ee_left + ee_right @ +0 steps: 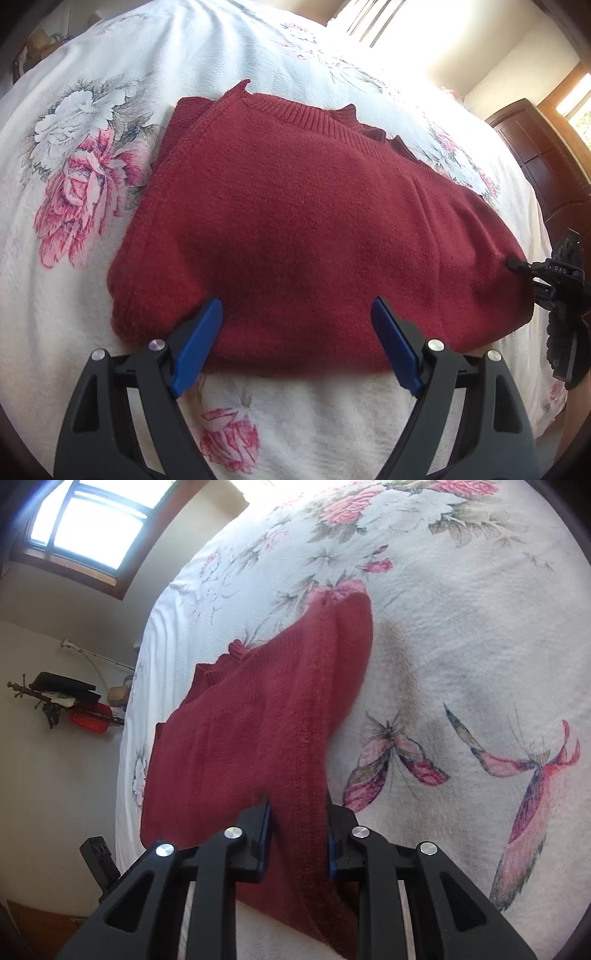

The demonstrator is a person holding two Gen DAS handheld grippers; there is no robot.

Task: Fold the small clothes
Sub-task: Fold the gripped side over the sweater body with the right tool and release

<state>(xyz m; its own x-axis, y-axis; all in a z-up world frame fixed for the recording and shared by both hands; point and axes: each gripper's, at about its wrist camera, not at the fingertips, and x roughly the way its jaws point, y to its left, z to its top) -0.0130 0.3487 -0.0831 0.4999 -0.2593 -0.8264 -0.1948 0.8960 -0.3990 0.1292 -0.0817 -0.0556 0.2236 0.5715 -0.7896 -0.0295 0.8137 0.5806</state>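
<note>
R gripper [297,834] on red sweater [303,229]

The left wrist camera looks down its fingers, close over the near edge of the red sweater [295,229]. The right one sits at the sweater's side, almost touching, facing across it. Both share the sweater and flowered bedspread [92,155].

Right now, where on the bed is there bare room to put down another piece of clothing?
Bare floral bedspread lies left of the red sweater and beyond its collar. It is crowded at the near edge, by the open left gripper, and at the corner that the right gripper pinches.
</note>
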